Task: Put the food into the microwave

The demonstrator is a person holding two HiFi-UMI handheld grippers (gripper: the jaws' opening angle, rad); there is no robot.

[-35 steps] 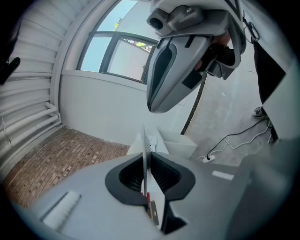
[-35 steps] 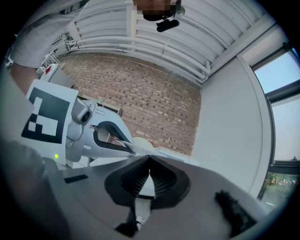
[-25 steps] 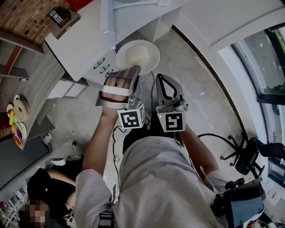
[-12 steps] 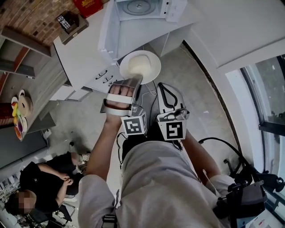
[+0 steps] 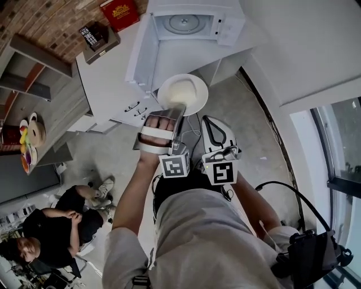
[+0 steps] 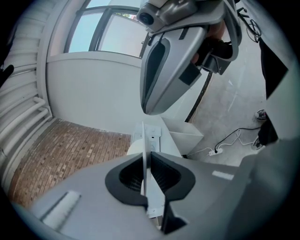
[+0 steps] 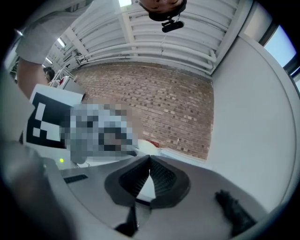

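A white plate [image 5: 182, 93] carrying a pale round food is held out in front of me, short of the counter's edge. My left gripper [image 5: 179, 106] is shut on its near rim. In the left gripper view the plate [image 6: 144, 140] shows edge-on as a thin white line pinched between the jaws of the left gripper [image 6: 145, 161]. The white microwave [image 5: 189, 22] stands on the counter with its door [image 5: 140, 48] swung open and the glass turntable visible. Beside the left one, my right gripper [image 5: 208, 119] [image 7: 149, 159] is shut with nothing in it.
On the white counter [image 5: 104, 79] lie a red box [image 5: 119, 12] and a dark box [image 5: 95, 35]. A shelf at the left holds colourful bowls [image 5: 25, 144]. A person [image 5: 62, 220] sits on the floor at lower left. Cables [image 5: 282, 186] trail at right.
Both grippers and the plate have moved toward the counter. The open microwave has come fully into view, and the plate is nearer to its opening.
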